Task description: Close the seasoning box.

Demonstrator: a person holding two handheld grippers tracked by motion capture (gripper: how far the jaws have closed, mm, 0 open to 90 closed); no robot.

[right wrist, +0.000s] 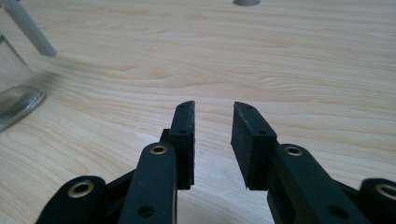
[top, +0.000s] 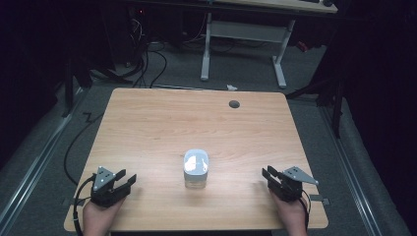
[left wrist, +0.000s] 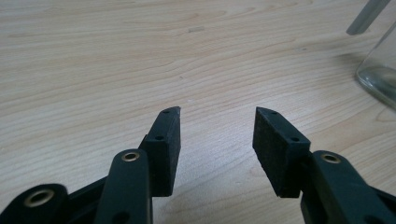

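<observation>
A clear glass jar [top: 196,170] with a pale lid stands upright near the front middle of the wooden table [top: 162,123]. My left gripper [top: 129,179] rests at the table's front left, apart from the jar, its jaws open with nothing between them [left wrist: 217,126]. The jar's glass base [left wrist: 379,74] shows at the right edge of the left gripper view. My right gripper [top: 268,173] sits at the front right, also apart from the jar, jaws open and empty [right wrist: 214,115]. The jar's base [right wrist: 16,93] appears at the left of the right gripper view.
A round grey grommet [top: 234,103] sits in the table's far right part. Beyond the table stand the white legs of another desk [top: 243,44], and cables lie on the grey floor [top: 147,64]. A person's hands hold both grippers at the front edge.
</observation>
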